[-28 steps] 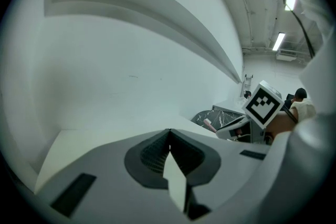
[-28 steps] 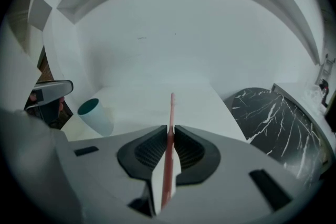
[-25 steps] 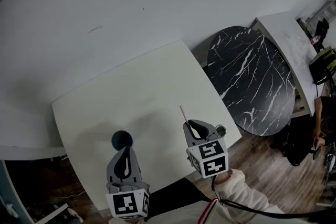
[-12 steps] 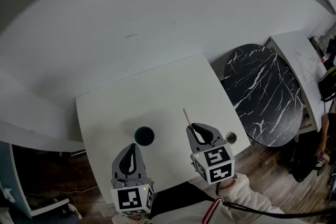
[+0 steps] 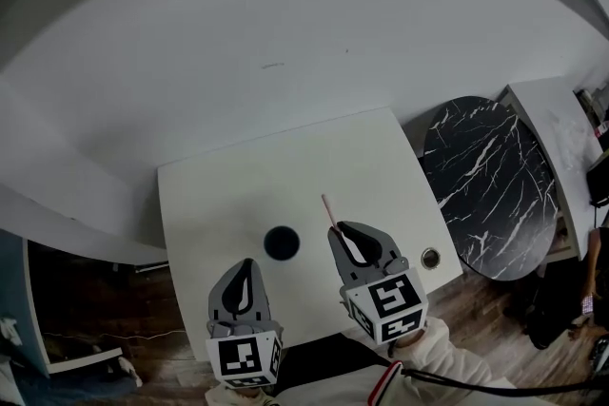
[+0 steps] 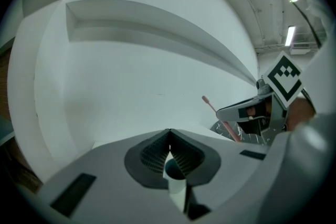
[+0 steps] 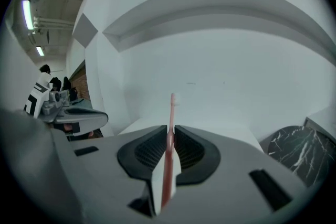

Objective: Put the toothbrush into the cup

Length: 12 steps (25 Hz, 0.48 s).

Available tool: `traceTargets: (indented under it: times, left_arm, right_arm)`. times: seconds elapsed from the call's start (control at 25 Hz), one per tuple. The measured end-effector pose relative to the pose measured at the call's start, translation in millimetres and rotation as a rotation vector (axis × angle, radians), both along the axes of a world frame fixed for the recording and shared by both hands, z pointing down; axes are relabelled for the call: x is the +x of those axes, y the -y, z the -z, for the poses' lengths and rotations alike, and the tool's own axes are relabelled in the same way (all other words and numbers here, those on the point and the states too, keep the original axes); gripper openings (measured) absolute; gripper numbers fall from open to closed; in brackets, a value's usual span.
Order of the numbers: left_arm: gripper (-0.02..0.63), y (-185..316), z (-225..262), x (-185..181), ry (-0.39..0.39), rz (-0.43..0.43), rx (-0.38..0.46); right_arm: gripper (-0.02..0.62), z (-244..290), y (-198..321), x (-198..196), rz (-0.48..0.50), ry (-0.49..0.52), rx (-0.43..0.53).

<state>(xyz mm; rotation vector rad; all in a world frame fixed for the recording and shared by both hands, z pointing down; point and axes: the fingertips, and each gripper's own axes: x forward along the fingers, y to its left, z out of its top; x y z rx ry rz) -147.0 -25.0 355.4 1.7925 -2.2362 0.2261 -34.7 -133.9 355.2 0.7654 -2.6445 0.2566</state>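
**Head view.** Looking steeply down on a white square table set against a pale wall. Toward its near edge, a dark cup, upright, mouth facing up. Just nearer than the cup and slightly left, the left gripper, jaws drawn together into one point, clear of the cup. Right of the cup, the right gripper, jaws clamped on a pink toothbrush poking out past the tips toward the wall; near the cup but apart from it, not inside. By the table's right corner, a small round fitting. Farther right, a round black marble table. Along the bottom edge, a white sleeve behind the right gripper's marker cube.

**Left gripper view.** Jaws touching at the tips, nothing pinched. Through the narrow gap below the tips, the cup on the table beyond. Off to the right, the right gripper, toothbrush slanting up out of it.

**Right gripper view.** Jaws closed on the toothbrush handle, pads pressing from both sides, brush head beyond the tips against the wall. At left, the left gripper. Low right, the marble table. Far left, people in the background.
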Motion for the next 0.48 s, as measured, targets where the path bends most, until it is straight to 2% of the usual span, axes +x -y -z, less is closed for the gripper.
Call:
traceTargets:
  times: [0.32, 0.48]
  left_arm:
    - [0.009, -4.6, -15.0, -10.9, -0.008, 0.023, -0.018]
    - [0.009, -4.8, -22.5, -13.9, -0.016, 0.029, -0.028]
  right_arm:
    - [0.051, 1.6, -12.7, -29.3, 0.067, 0.044, 0.002]
    - [0.051, 9.8, -15.3, -40.7, 0.086, 0.092, 0.032]
